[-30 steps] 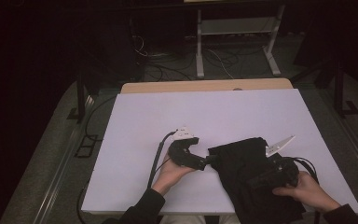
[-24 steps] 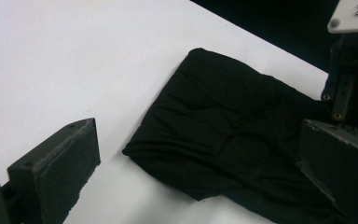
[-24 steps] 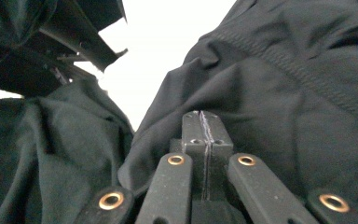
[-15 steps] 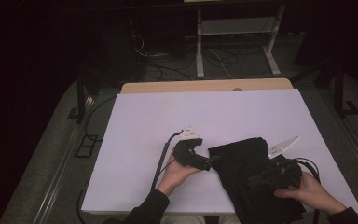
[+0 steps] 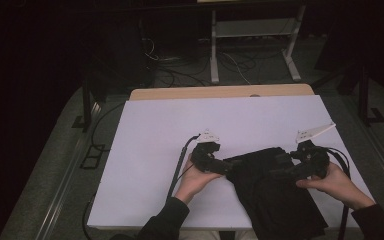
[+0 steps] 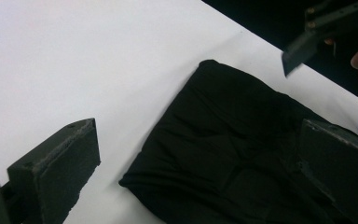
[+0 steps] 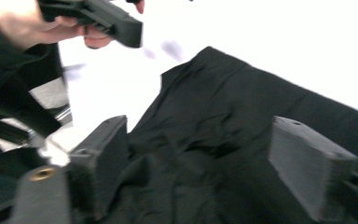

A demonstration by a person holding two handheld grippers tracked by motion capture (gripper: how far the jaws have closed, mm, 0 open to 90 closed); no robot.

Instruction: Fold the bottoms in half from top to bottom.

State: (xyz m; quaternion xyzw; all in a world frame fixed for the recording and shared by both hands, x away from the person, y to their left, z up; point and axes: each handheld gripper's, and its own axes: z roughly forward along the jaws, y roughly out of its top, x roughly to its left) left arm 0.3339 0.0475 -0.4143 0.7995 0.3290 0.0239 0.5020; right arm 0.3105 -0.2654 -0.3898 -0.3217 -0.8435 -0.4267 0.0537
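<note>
A black cloth (image 5: 272,192) lies folded on the white table (image 5: 180,130) at the front right, and its near end hangs over the front edge. My left gripper (image 5: 227,167) is at the cloth's left edge. In the left gripper view it (image 6: 205,144) stands open, with the cloth's (image 6: 223,140) corner between its jaws. My right gripper (image 5: 286,171) is over the cloth's far right part. In the right gripper view it (image 7: 205,149) is open just above the wrinkled cloth (image 7: 223,121). The other hand and the left gripper (image 7: 107,18) show at the top left there.
Bare white tabletop spreads to the left and far side of the cloth. A wooden strip (image 5: 220,92) borders the far edge. Cables (image 5: 177,165) trail from both grippers across the table. Beyond the table, a metal stand (image 5: 250,35) and floor cables sit in the dark.
My right gripper has moved away from the front edge, up over the cloth's far right part. My left gripper has shifted slightly to the right, toward the cloth's left edge.
</note>
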